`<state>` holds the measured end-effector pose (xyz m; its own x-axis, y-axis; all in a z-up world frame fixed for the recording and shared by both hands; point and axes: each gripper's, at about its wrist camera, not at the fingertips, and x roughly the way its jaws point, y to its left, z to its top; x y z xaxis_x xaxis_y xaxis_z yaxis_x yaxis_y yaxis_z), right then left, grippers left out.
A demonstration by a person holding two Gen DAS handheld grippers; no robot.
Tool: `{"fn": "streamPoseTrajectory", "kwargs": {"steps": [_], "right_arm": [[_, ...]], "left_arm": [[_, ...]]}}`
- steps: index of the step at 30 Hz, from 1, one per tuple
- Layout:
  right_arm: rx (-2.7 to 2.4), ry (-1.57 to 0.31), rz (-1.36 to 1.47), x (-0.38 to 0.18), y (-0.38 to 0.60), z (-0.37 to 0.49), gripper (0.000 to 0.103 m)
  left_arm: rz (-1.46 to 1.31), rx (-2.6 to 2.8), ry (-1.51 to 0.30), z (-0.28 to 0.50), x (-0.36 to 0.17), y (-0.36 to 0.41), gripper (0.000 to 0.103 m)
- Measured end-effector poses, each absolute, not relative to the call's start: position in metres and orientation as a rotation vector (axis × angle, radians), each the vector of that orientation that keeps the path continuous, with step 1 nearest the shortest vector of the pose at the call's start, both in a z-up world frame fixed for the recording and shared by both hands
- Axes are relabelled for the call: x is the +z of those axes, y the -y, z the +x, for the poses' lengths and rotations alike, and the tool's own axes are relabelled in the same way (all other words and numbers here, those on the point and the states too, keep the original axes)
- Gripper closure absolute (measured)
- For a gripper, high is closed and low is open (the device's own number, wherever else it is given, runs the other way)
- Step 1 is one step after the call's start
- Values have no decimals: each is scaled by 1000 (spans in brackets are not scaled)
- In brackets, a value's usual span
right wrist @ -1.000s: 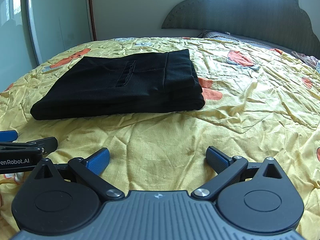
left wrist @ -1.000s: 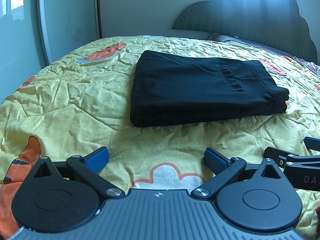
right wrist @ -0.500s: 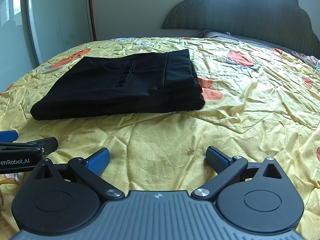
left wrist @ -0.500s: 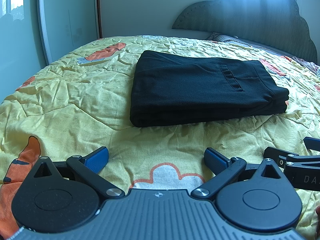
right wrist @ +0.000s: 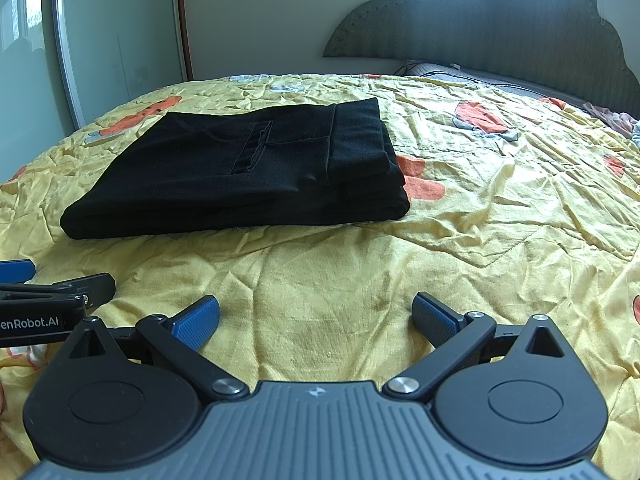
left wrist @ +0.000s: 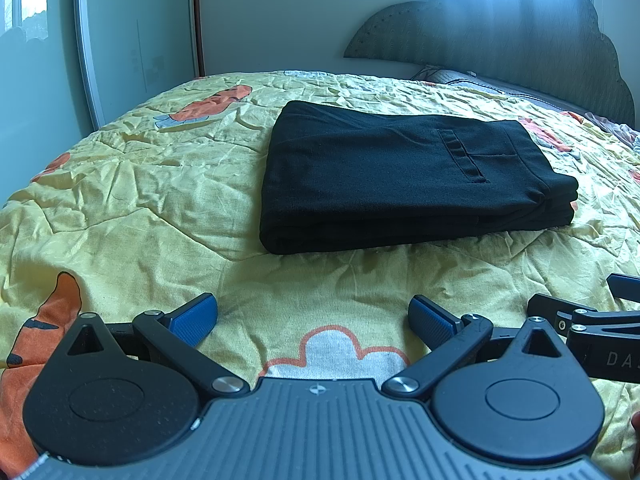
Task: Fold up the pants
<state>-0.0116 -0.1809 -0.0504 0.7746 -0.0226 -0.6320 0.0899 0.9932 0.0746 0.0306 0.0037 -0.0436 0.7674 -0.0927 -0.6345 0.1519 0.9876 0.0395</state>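
Note:
Black pants (left wrist: 400,176) lie folded in a neat flat rectangle on the yellow bedspread (left wrist: 140,200), back pocket up. They also show in the right wrist view (right wrist: 248,172). My left gripper (left wrist: 313,318) is open and empty, low over the bedspread in front of the pants and apart from them. My right gripper (right wrist: 316,318) is open and empty too, in front of the pants' right end. Each gripper shows at the edge of the other's view: the right one in the left wrist view (left wrist: 592,320) and the left one in the right wrist view (right wrist: 44,308).
The bedspread is wrinkled, with orange cartoon prints. A scalloped grey headboard (left wrist: 500,40) and pillows (right wrist: 460,76) are at the back right. A mirrored wardrobe door (left wrist: 132,40) stands at the left. Some cloth (right wrist: 616,120) lies at the far right edge.

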Motion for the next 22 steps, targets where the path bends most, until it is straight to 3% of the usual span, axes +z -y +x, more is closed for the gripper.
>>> {"fn": "streamPoseTrajectory", "kwargs": {"steps": [22], "right_arm": [[-60,-686,95,-51,180,-10,0]], "left_arm": [[85,-146,-685,30,-43,-5,0]]}}
